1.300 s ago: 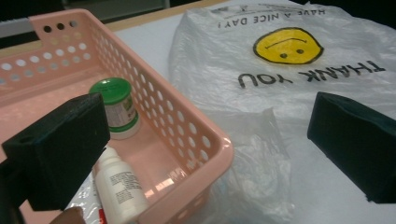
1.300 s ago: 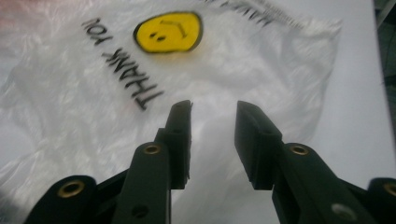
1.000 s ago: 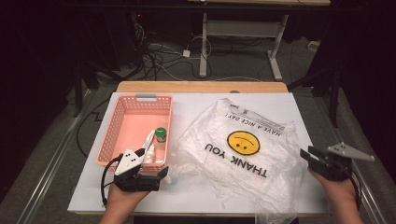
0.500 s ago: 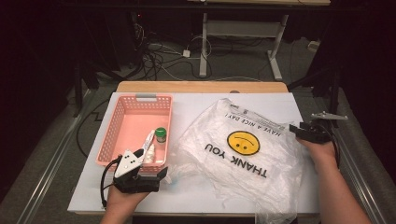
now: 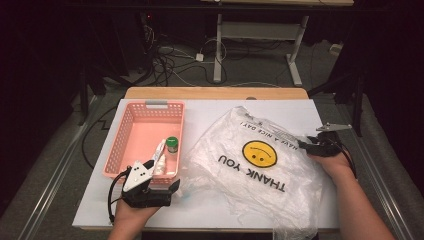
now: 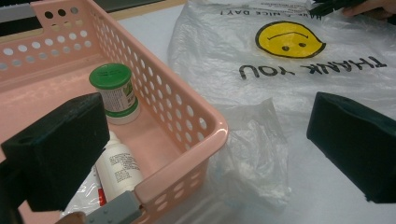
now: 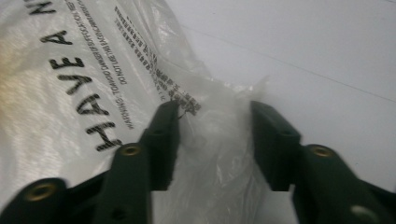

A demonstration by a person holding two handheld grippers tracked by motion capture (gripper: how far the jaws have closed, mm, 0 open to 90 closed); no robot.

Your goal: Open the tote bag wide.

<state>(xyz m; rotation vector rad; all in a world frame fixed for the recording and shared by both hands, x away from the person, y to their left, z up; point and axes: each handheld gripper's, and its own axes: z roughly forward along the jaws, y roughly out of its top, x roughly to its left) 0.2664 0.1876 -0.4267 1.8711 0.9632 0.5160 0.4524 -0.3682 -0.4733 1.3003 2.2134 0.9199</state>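
A: From above, why is the bag point(image 5: 255, 165) spread flat beside the basket point(image 5: 131, 150)?

B: Likely so an edge can be picked up and the bag opened for the bottles — it lies on the white surface point(image 5: 210, 112), touching the basket's right side. The right tongs point(image 5: 303, 145) sit at its far right edge.

A: And the left gripper view?

B: The left tongs point(image 6: 205, 140) gape wide, released, straddling the basket's near corner, gripping nothing. A green-capped jar point(image 6: 115, 93) stands inside; a white bottle point(image 6: 117, 170) lies nearer.

A: The right gripper view?

B: The right tongs point(image 7: 215, 140) have just been closing — a puckered fold of the bag point(image 7: 215, 126) sits between them, not yet pinched.
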